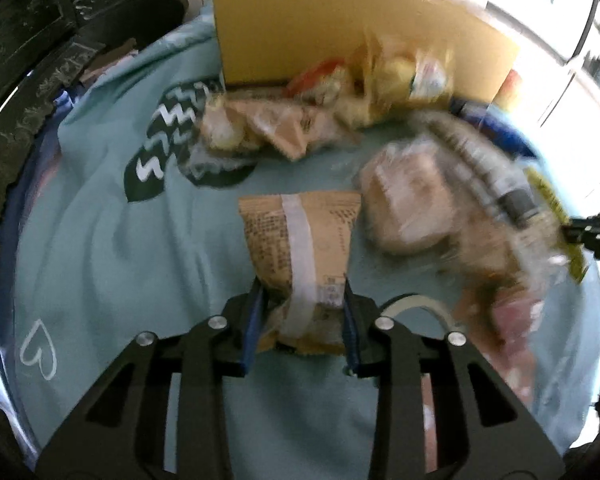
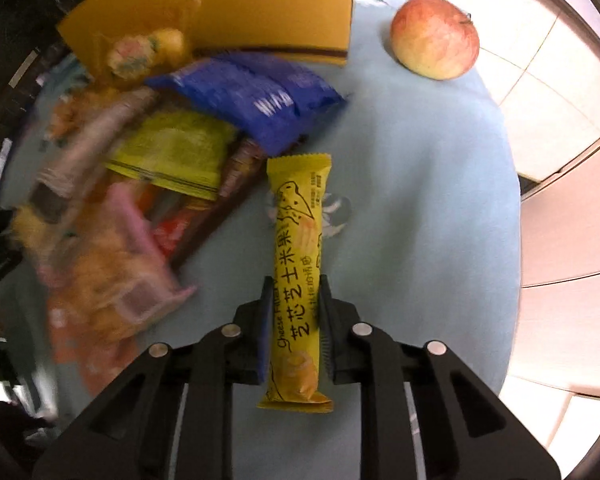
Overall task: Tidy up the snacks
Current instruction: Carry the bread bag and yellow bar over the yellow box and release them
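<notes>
Left wrist view: the left gripper (image 1: 304, 300) pinches a brown packet (image 1: 300, 240) between its jaws, lifted over the blue cloth (image 1: 100, 240). Ahead stands the yellow box (image 1: 320, 28) with a heap of snacks (image 1: 284, 120) at its foot; more lie blurred to the right. Open cloth stretches to the left.

Right wrist view: the right gripper (image 2: 292, 300) is clamped on a yellow bar (image 2: 298, 264). The pile (image 2: 160, 168) sits ahead-left, an apple (image 2: 434, 36) far ahead-right near the table edge. Clear cloth lies right. Most sorting looks undone.
</notes>
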`<state>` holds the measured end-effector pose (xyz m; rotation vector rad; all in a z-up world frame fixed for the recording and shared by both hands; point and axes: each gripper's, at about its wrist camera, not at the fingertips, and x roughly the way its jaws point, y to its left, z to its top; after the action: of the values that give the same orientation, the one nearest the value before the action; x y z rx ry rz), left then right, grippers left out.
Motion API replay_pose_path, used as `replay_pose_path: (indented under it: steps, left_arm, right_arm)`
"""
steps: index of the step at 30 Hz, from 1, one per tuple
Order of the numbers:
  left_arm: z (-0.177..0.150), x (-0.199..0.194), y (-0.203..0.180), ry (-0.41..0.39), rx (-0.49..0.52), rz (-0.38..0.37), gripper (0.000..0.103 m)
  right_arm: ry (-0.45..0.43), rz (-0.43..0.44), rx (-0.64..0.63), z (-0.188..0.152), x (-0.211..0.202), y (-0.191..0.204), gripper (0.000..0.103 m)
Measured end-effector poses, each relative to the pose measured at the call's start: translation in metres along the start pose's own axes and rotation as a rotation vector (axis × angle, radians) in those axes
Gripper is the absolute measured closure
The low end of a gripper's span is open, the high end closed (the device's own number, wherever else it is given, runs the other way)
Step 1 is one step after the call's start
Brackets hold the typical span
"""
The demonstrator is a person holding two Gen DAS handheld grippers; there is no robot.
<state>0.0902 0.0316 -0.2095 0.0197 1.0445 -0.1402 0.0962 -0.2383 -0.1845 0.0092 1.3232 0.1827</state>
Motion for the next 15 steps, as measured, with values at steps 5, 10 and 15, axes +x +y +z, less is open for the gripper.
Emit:
replay_pose_path:
  steps: [5, 10, 15]
  left_arm:
    - [0.012, -0.045, 0.010, -0.112, -0.062, -0.072, 0.070]
    - [0.026, -0.078, 0.000, -0.188, -0.043, -0.096, 0.070]
    - [0.037, -0.091, -0.007, -0.214, -0.031, -0.112, 0.070]
  right_arm:
    - [-0.078, 0.146, 0.054, 0.003, -0.050, -0.010, 0.083]
    - [-0.150, 0.214, 0.059, 0.015, -0.089, -0.008, 0.083]
    - [-0.197, 0.241, 0.062, 0.027, -0.107, 0.002, 0.083]
